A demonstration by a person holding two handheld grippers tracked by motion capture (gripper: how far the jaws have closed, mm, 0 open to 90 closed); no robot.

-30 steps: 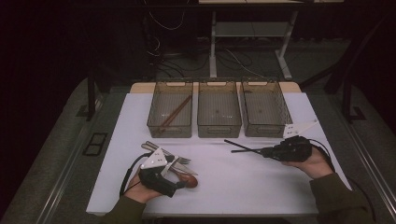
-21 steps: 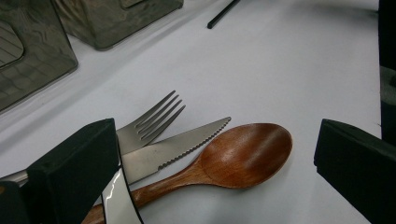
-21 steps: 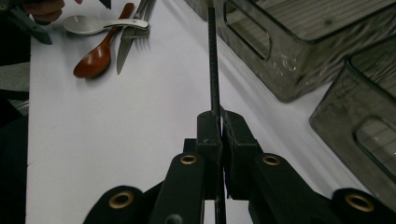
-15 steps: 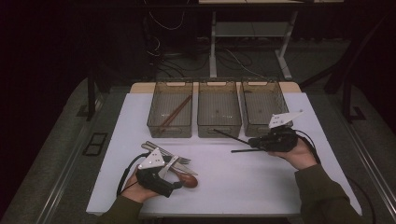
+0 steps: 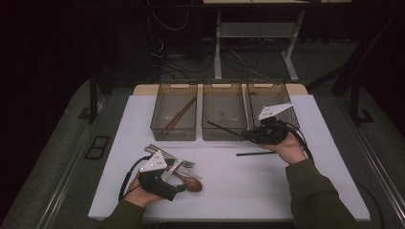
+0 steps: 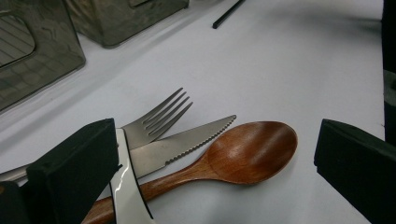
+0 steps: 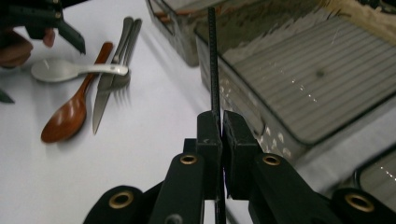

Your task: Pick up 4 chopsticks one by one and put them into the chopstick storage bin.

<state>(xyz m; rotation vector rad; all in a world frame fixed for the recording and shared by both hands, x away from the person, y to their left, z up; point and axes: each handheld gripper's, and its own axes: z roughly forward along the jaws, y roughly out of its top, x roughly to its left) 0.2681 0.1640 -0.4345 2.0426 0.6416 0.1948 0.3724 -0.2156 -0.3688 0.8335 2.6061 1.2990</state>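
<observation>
On the white table [image 5: 296,191], your right gripper [image 7: 218,122] clamps a thin black chopstick [image 7: 213,56], its length aimed over the middle clear plastic bin [image 5: 223,130] just ahead; your left gripper [image 6: 215,158] gapes over the wooden spoon [image 6: 243,151].

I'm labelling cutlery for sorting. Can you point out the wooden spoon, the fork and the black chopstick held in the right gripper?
wooden spoon [image 6: 252,149], left gripper view, on its bowl.
fork [image 6: 161,114], left gripper view, on its tines.
black chopstick [image 7: 212,60], right gripper view, on its shaft above the jaws.
</observation>
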